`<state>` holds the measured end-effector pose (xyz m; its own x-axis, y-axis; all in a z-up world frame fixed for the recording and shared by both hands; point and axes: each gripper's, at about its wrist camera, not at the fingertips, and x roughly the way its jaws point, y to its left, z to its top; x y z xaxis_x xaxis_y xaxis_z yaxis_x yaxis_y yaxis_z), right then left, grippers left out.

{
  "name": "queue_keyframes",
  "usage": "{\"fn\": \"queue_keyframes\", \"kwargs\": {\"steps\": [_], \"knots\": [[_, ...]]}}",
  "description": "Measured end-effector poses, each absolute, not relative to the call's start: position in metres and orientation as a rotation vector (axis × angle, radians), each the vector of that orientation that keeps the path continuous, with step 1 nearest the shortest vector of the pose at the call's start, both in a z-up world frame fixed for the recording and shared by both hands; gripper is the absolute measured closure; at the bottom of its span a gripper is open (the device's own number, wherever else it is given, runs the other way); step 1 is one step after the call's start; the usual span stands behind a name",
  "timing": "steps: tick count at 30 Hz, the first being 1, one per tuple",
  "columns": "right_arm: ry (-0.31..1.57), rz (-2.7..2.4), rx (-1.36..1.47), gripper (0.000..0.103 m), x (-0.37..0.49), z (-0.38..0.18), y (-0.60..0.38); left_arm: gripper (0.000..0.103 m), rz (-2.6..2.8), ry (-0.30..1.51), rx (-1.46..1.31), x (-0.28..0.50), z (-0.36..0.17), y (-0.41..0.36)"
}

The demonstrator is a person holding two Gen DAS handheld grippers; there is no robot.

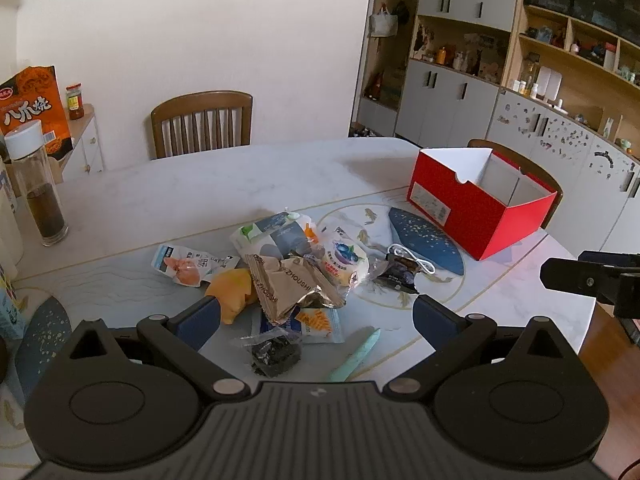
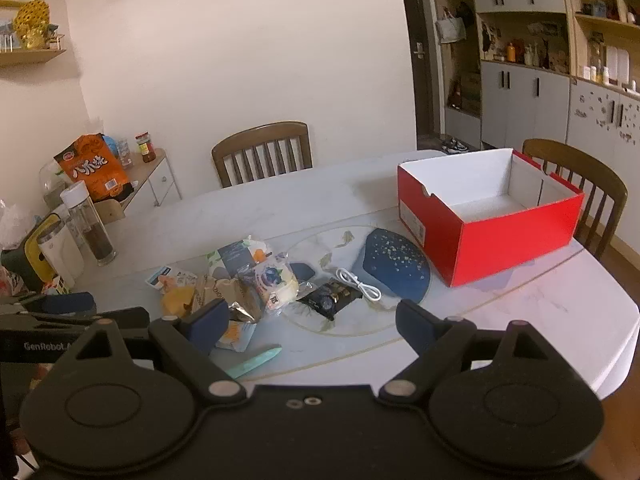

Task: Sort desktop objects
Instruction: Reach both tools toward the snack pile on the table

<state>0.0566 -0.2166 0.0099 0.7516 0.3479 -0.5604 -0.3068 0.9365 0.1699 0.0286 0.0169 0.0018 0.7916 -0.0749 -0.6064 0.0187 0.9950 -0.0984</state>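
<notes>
Golden ornament [image 2: 33, 24] shows only from right wrist.

Snack pile [image 1: 288, 276] crowds table [image 1: 200, 188] centre; red box [image 1: 480, 204] blocks right.

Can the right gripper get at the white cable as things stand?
Probably yes. The right gripper is open and empty, and the white cable lies exposed on top, ahead between its fingers, beside the dark packet with nothing over it.
</notes>
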Motion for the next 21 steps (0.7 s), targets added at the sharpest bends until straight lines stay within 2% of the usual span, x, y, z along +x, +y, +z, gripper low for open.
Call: {"fn": "queue_keyframes", "kwargs": {"steps": [10, 21], "knots": [[0.614, 0.43, 0.021, 0.012, 0.092, -0.01, -0.217, 0.0, 0.005, 0.669, -0.083, 0.045, -0.013, 0.02], [0.654, 0.527, -0.032, 0.012, 0.137, -0.044, -0.206, 0.0, 0.103, 0.724, -0.058, 0.064, -0.052, 0.022]]}}
